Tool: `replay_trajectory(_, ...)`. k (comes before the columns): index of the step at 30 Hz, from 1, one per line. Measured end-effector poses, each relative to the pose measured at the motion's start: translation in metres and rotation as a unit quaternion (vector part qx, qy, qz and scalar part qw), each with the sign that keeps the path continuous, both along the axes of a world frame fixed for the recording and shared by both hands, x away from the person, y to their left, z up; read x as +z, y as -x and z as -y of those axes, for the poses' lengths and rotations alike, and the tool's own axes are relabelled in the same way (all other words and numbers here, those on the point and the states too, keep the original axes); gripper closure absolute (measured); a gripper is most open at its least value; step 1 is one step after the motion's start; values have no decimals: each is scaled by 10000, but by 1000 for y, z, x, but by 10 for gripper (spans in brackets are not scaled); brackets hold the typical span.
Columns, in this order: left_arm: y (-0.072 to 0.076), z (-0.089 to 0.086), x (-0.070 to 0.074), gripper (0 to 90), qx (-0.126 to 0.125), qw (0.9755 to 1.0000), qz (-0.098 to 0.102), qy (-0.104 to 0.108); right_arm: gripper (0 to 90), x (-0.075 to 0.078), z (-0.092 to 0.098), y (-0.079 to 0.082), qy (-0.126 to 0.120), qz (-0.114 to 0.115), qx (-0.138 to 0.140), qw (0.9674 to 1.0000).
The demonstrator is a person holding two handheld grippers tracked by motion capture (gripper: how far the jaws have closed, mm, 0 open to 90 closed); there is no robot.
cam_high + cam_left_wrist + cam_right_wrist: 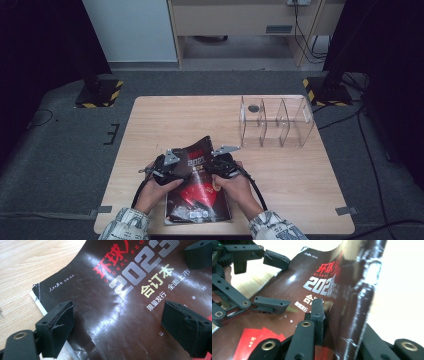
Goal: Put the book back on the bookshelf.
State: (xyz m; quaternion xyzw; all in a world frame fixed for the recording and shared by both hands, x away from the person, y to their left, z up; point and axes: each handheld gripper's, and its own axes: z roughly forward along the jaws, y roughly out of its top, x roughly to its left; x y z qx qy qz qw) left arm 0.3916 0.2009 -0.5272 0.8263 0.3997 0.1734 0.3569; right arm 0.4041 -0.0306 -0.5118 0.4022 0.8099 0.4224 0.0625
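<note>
A light wooden table (150, 125) sits on a grey floor, seen from above, with one glossy dark magazine with red and white cover lettering (197, 192) lying at its near edge, just left of centre. At the far right of the table stands one clear plastic organiser box (275, 122) divided into three compartments; its leftmost compartment holds one small dark round object (253, 108), too small to identify. The box is well apart from the magazine. Two yellow-and-black striped stand bases rest on the floor beyond the table's far corners, one on the left (100, 92) and one on the right (327, 90). Two hands in patterned sleeves come in from the near edge, each holding one black two-jaw gripper. The left gripper (117, 322) hovers over the magazine's cover with its jaws spread wide, one pad (58, 327) near the cover's left edge and the other toward the right, neither seen clamping the paper. The right gripper (337, 322) has its jaws closed on the magazine's cover, which curls upward between them so the far right corner lifts off the table. In the right gripper view, the left gripper shows at the left, jaws parted above the cover.
</note>
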Motion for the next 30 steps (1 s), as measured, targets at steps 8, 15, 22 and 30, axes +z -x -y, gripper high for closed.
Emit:
replay_trajectory(8, -3, -15, 6, 62, 344, 9984, 18, 449, 861, 15, 12, -4, -54, 352, -54, 9994)
replay_trajectory(15, -3, -10, 3, 60, 222, 9982, -248, 492, 865, 37, 24, -6, -137, 677, -132, 9975)
replay_trajectory(22, -4, -9, 1, 60, 208, 9976, -337, 567, 866, 55, 27, -6, -200, 922, -83, 9955)
replay_trajectory(30, -3, -3, 0, 125, -120, 9955, -473, 809, 867, 66, 24, -6, -227, 1057, -16, 9941)
